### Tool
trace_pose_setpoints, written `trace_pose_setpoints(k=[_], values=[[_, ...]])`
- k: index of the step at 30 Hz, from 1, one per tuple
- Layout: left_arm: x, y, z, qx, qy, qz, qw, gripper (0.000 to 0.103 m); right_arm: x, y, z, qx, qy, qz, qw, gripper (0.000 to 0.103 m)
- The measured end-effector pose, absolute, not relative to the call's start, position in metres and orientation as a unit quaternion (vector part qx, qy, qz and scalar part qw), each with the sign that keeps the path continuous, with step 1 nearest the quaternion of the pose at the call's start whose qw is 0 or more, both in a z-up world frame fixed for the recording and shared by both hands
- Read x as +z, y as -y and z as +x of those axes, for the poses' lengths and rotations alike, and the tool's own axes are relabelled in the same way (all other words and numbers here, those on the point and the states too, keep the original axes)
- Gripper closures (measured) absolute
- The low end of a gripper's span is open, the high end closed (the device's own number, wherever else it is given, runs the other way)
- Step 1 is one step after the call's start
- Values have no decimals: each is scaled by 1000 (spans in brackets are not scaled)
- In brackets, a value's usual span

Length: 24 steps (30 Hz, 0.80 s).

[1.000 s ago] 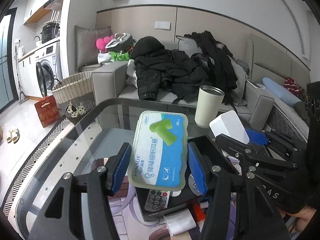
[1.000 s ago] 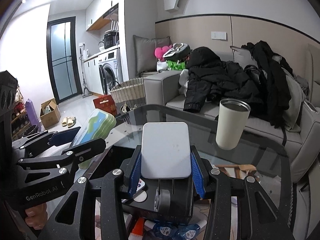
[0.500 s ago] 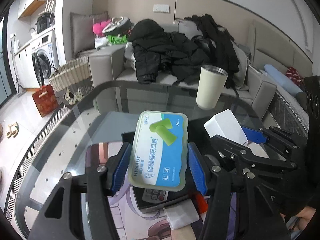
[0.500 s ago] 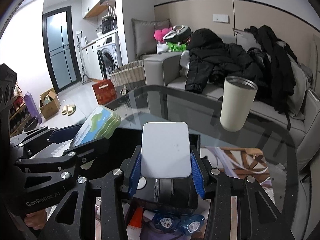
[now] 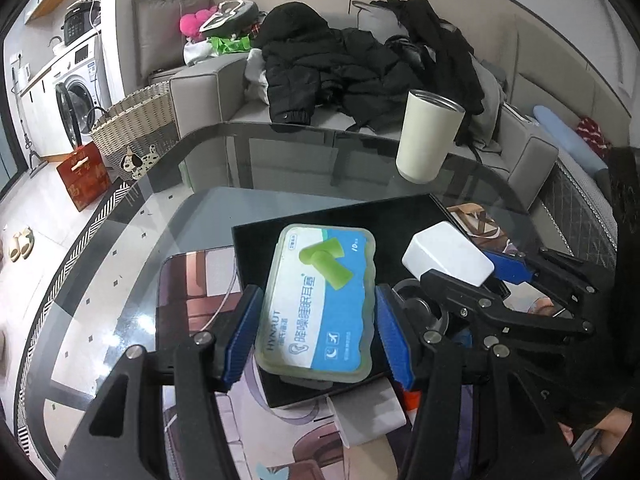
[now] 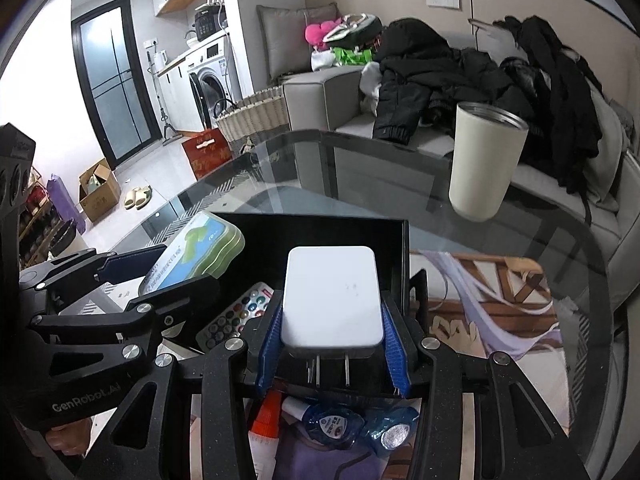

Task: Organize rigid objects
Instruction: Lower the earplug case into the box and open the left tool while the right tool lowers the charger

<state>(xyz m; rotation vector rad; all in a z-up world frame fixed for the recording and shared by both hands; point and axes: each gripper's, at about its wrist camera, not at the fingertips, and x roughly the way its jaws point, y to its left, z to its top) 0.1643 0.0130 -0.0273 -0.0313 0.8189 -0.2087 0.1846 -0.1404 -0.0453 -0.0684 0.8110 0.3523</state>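
Note:
My left gripper (image 5: 318, 330) is shut on a pale green earplug box (image 5: 320, 300) with a blue label, held above an open black box (image 5: 344, 216) on the glass table. My right gripper (image 6: 332, 350) is shut on a white charger plug (image 6: 331, 296), its metal prongs pointing back toward the camera, also over the black box (image 6: 312, 228). Each gripper shows in the other's view: the right gripper (image 5: 472, 280) with the charger (image 5: 446, 252), the left gripper (image 6: 160, 270) with the earplug box (image 6: 196, 256). A remote control (image 6: 236, 316) lies inside the box.
A cream tumbler (image 5: 428, 136) stands at the table's far side. A printed mat (image 6: 492, 300) lies under the box. Small blue packets (image 6: 332, 428) and an orange-capped tube (image 6: 266, 420) lie near the front. A sofa with dark jackets (image 5: 340, 68) is behind the table; a wicker basket (image 5: 136, 120) sits left.
Both grippers have sunk and tipped downward toward the black box, each still holding its object. The view now shows more of the tabletop and box.

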Motion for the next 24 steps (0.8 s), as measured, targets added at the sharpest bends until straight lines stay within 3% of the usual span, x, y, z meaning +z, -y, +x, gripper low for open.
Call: trace_pose_setpoints(k=[24], values=[[-26,-16,163,-106,-395,-30,912,44,-47,139,184,173,-398,-41,900,55]])
